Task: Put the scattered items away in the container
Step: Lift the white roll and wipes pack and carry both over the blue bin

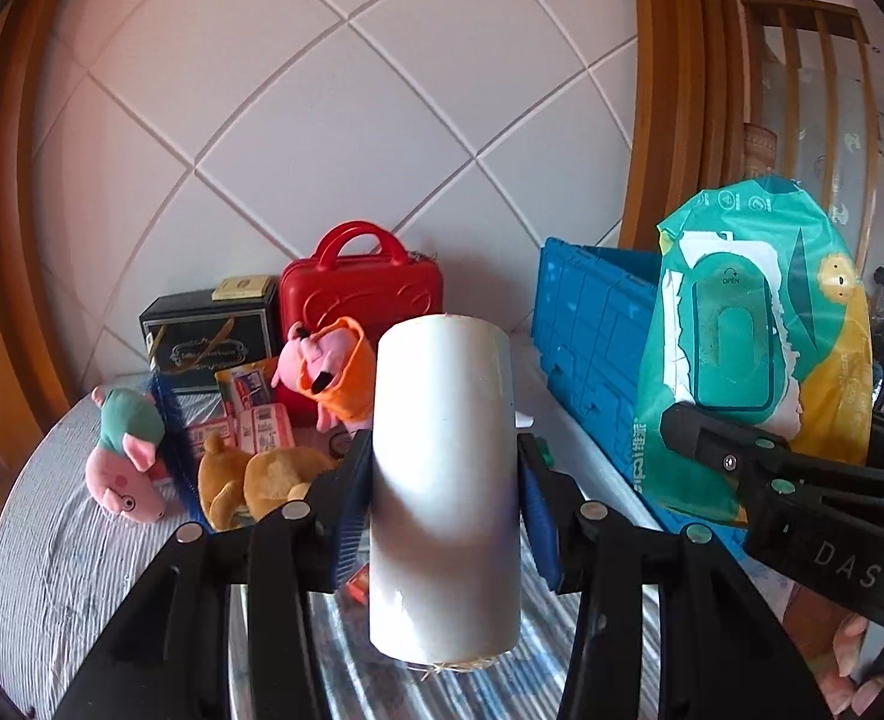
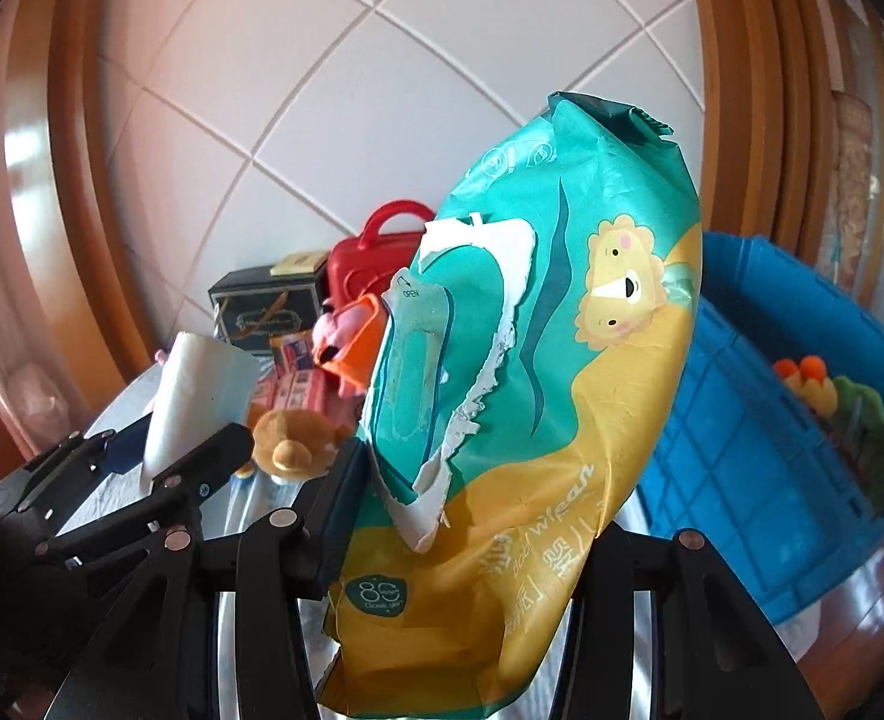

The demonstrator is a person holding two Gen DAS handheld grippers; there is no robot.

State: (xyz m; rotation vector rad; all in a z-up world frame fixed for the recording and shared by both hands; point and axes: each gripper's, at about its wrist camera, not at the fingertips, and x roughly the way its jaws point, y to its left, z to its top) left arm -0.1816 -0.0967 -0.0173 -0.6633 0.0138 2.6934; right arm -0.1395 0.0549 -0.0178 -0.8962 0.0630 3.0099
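Left wrist view: your left gripper [image 1: 445,474] clamps the white plastic-wrapped roll [image 1: 445,480], right gripper [image 2: 472,516] the teal-and-yellow wet-wipes pack [image 2: 532,390] — release both only above the blue plastic crate [image 2: 760,438], ahead-right.

A white wall panel [image 1: 334,120] with diagonal grooves fills the centre, framed by curved brown wooden trim [image 1: 670,90]; daylight brightens the slatted wooden screen [image 1: 814,90] at upper right

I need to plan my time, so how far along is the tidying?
Done: a green and orange toy already lies in the blue crate. In hand: the left hand-held gripper clamps a white roll, the right hand-held gripper a wet wipes pack. Left on the table: the pig plush, brown plush and snack packets.
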